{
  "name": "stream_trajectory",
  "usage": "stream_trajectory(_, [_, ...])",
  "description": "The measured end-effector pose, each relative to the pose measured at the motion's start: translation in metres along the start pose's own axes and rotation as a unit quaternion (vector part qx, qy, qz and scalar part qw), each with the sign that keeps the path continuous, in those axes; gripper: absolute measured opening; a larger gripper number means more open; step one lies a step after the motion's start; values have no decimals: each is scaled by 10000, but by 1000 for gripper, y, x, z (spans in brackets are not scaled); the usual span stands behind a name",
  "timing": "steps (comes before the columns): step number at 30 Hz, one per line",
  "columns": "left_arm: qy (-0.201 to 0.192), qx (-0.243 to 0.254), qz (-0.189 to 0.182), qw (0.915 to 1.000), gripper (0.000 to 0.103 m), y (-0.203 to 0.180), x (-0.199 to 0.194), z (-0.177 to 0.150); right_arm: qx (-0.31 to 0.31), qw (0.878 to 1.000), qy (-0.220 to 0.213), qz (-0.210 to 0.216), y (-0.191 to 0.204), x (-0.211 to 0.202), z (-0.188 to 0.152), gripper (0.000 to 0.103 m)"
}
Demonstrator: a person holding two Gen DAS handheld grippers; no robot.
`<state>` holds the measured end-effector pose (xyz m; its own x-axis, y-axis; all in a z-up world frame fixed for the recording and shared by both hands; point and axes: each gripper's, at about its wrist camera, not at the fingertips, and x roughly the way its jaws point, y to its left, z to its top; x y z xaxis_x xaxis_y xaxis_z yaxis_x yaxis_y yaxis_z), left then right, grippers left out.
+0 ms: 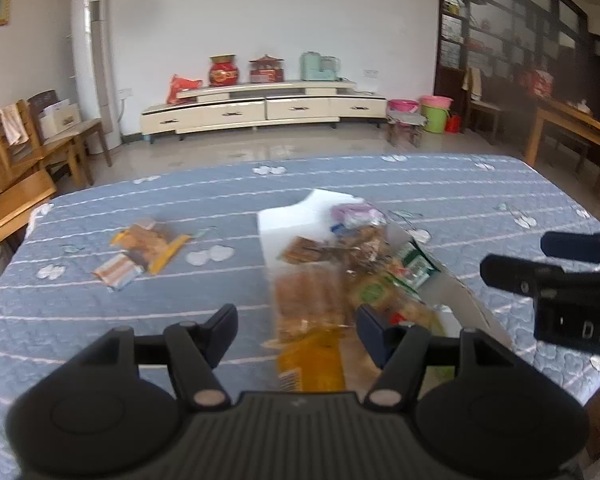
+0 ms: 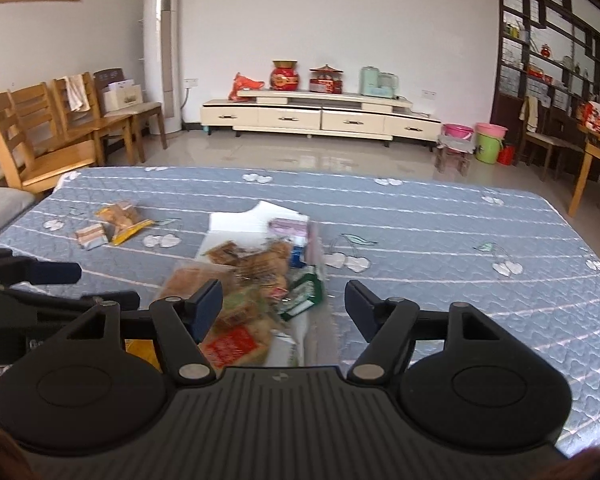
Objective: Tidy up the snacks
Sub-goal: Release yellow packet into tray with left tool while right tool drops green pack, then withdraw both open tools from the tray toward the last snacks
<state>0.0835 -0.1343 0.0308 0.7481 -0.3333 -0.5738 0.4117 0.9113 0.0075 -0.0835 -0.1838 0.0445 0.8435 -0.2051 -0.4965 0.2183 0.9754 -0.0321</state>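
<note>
Both grippers, left (image 1: 298,330) and right (image 2: 284,308), are seen released and empty above the box (image 1: 466,300); loose packets (image 1: 146,250), judged light, crinkly, crushable, are best pinched by sealed edges.

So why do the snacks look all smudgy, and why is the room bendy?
Left wrist view: the snacks in the white box smear from motion blur, worst by the tongs. Right wrist view: snacks a bit sharper; the fisheye lens bows the shelves at the edge.

Cream TV cabinet (image 2: 320,114) against wall; white tower air conditioner (image 2: 162,58) left; wooden chairs (image 2: 52,120).
</note>
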Motion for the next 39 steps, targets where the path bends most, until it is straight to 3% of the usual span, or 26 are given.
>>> stream_trajectory(17, [-134, -481, 439, 9978, 65, 66, -12, -7, -416, 9984, 59, 368, 49, 6, 12, 88])
stream_trajectory(24, [-17, -892, 753, 9932, 66, 113, 4, -14, -630, 9963, 167, 563, 74, 23, 17, 89])
stream_trajectory(29, [-92, -977, 961, 9905, 76, 151, 32, -10, -724, 9947, 242, 685, 87, 38, 19, 91])
stream_trajectory(31, [-143, -874, 847, 9925, 79, 167, 49, -4, -715, 9943, 280, 742, 89, 45, 20, 92])
stream_trajectory(34, [-247, -420, 702, 9963, 92, 182, 79, 5, -727, 9938, 324, 777, 93, 55, 21, 93])
stream_trajectory(39, [-13, 415, 598, 9973, 93, 200, 139, 16, -708, 9932, 405, 834, 98, 78, 24, 94])
